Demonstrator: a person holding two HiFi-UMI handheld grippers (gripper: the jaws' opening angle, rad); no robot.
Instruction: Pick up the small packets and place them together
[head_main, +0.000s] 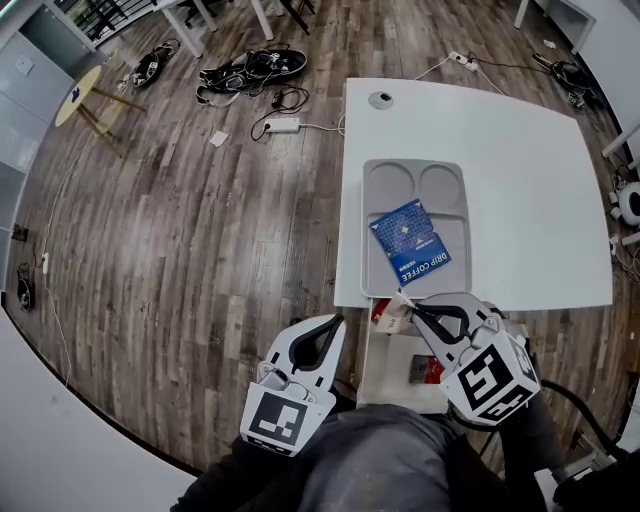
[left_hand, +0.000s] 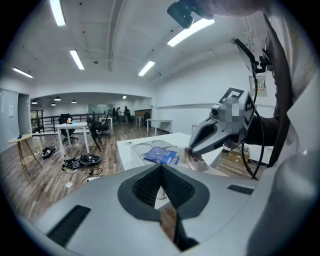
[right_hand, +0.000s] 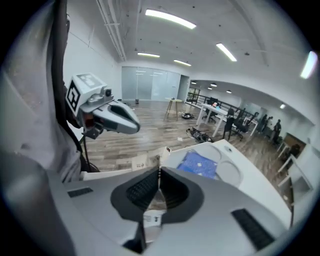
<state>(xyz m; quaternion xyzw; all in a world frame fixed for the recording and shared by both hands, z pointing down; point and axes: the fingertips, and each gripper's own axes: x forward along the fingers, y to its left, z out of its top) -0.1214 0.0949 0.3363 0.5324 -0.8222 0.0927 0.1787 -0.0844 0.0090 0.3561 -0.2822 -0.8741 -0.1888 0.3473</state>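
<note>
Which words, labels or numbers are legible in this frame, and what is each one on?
"DRIP COFFEE": on the blue packet lying in the grey tray.
Print on the small packet held by the right gripper: too small and blurred to read.
Nothing else is legible.

The tray (head_main: 385, 180) is showing plain grey against the white table (head_main: 520, 180). The blue packet (head_main: 412, 240) is carrying white lettering. The small packet (head_main: 389, 314) is flashing red and white. The left gripper (head_main: 338, 320) and right gripper (head_main: 405, 303) are wearing pale grey shells, black pads and black-and-white square markers. The floor (head_main: 180, 230) is running in brown wood grain.
</note>
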